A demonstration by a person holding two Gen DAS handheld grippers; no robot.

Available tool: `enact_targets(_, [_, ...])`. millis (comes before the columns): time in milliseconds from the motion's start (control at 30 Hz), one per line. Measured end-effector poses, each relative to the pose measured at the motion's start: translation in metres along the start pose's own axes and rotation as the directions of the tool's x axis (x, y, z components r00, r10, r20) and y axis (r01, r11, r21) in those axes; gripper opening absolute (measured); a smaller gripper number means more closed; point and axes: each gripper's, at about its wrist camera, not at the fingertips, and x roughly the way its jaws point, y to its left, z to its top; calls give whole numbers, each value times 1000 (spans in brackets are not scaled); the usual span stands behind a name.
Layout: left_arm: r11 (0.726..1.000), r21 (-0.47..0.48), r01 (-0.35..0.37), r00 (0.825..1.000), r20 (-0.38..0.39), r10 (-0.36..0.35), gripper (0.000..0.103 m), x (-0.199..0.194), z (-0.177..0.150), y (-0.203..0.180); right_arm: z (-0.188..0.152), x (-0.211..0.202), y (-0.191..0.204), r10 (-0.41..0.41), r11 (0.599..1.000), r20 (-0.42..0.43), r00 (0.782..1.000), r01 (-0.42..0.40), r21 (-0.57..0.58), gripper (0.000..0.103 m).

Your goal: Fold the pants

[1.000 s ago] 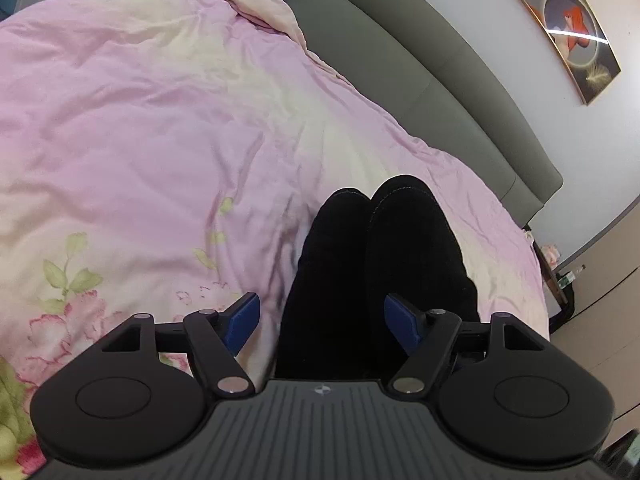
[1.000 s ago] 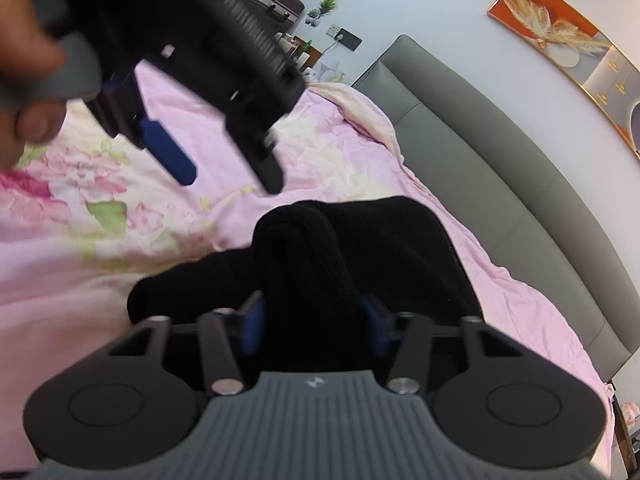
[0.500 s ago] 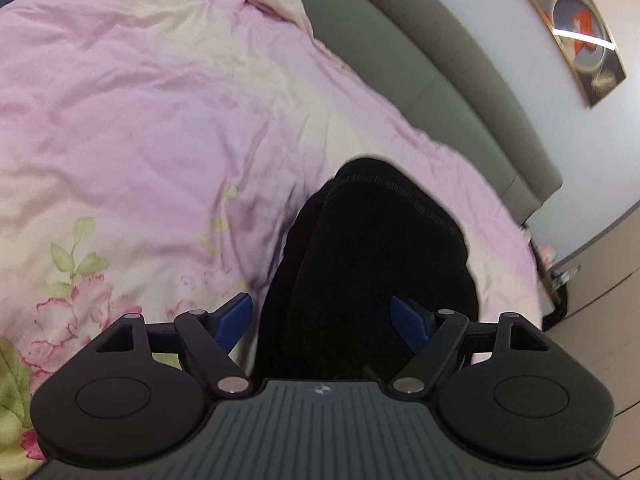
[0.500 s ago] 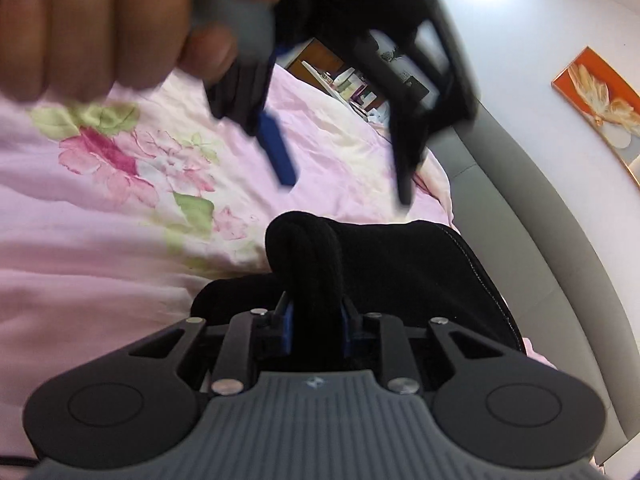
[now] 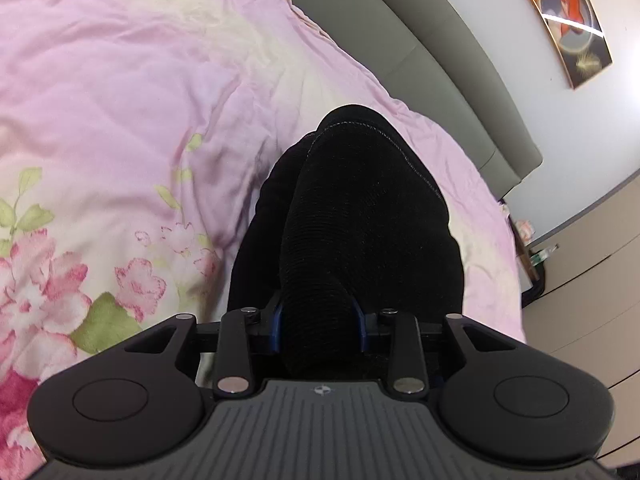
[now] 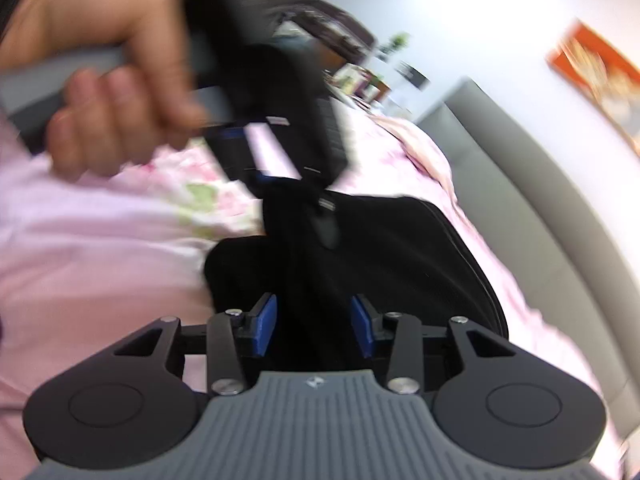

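Black ribbed pants (image 5: 360,216) lie folded on the pink floral duvet (image 5: 120,100). My left gripper (image 5: 318,326) is shut on a thick bunch of the pants' near edge; the blue pads are mostly buried in fabric. In the right wrist view, which is blurred, the pants (image 6: 400,256) lie ahead, and my right gripper (image 6: 314,330) has its blue pads apart on either side of the black fabric. The left gripper (image 6: 288,184) and the hand that holds it show above the pants there.
A grey padded headboard (image 5: 420,52) runs along the far side of the bed. A framed picture (image 5: 568,12) hangs on the wall. Beige cupboard fronts (image 5: 588,280) stand at the right, past the bed's edge.
My left gripper has closed on the pants' near edge; it was open before. My right gripper, shut on a fold half a second ago, has opened. The left gripper has come down onto the pants.
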Motion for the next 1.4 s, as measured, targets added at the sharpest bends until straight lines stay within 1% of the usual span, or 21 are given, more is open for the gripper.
enact_targets(67, [1000, 18, -14, 1000, 0, 14, 37, -1, 0, -5, 1, -5, -24, 8, 994, -11, 1000, -7, 107, 38])
enact_targets(133, [998, 56, -41, 999, 2, 41, 37, 0, -1, -13, -1, -4, -54, 17, 973, -19, 1000, -13, 229, 41])
enact_targets(200, [996, 74, -56, 998, 5, 56, 37, 0, -3, -18, 4, -4, -81, 25, 944, -21, 999, -16, 329, 49])
enact_targets(267, [995, 79, -59, 998, 6, 59, 37, 0, -3, -18, 14, 0, -103, 53, 918, -32, 998, -36, 395, 61])
enact_targets(300, [995, 76, -56, 998, 6, 56, 37, -1, -3, -17, 21, 6, -112, 70, 909, -39, 997, -47, 415, 61])
enact_targets(400, [996, 69, -48, 999, 3, 48, 37, -1, -3, -14, 40, 27, -136, 121, 898, -65, 991, -81, 432, 67])
enact_targets(500, [997, 64, -39, 999, 0, 39, 37, -2, -5, -13, 54, 57, -160, 177, 900, -64, 982, -135, 415, 67])
enact_targets(633, [998, 59, -28, 1000, -6, 28, 37, -2, -6, -10, 67, 105, -194, 267, 860, -81, 960, -199, 470, 67])
enact_targets(700, [999, 50, -21, 1000, -9, 21, 37, -2, -6, -7, 76, 124, -204, 307, 851, -88, 948, -232, 471, 67])
enact_targets(833, [999, 41, -16, 1000, -12, 16, 38, 0, -7, -5, 96, 155, -209, 348, 859, -112, 931, -269, 435, 67])
enact_targets(900, [999, 44, -14, 1000, -14, 15, 38, 0, -7, -4, 102, 168, -212, 391, 846, -109, 914, -310, 433, 67])
enact_targets(1000, [999, 40, -8, 1000, -18, 9, 38, 1, -5, -2, 109, 191, -211, 472, 823, -129, 872, -384, 418, 69])
enact_targets(1033, [999, 38, -8, 1000, -19, 9, 38, 1, -5, -1, 111, 197, -209, 490, 821, -138, 861, -404, 403, 77])
enact_targets(1067, [999, 38, -9, 1000, -21, 9, 39, 2, -5, -1, 112, 205, -207, 509, 818, -151, 847, -422, 390, 89])
enact_targets(1133, [999, 38, -9, 1000, -24, 10, 40, 2, -5, -1, 111, 220, -201, 570, 794, -190, 799, -477, 376, 93])
enact_targets(1200, [999, 35, -11, 1000, -26, 12, 42, 3, -6, -1, 106, 235, -192, 591, 793, -258, 764, -493, 357, 89])
enact_targets(1233, [999, 31, -12, 999, -32, 13, 44, 3, -6, 0, 101, 240, -188, 603, 789, -286, 745, -505, 348, 72])
enact_targets(1267, [999, 30, -12, 999, -40, 13, 42, 4, -5, 0, 97, 239, -185, 629, 770, -285, 723, -529, 357, 46])
enact_targets(1300, [999, 38, -14, 999, -44, 16, 41, 4, -4, -3, 95, 233, -186, 650, 750, -257, 715, -549, 369, 38])
enact_targets(1333, [998, 62, -21, 999, -45, 24, 39, 2, -3, -9, 93, 222, -187, 650, 748, -224, 726, -557, 361, 31])
enact_targets(1400, [991, 133, -4, 999, -42, 9, 35, -2, -4, -24, 86, 197, -197, 640, 745, -155, 753, -558, 366, 27])
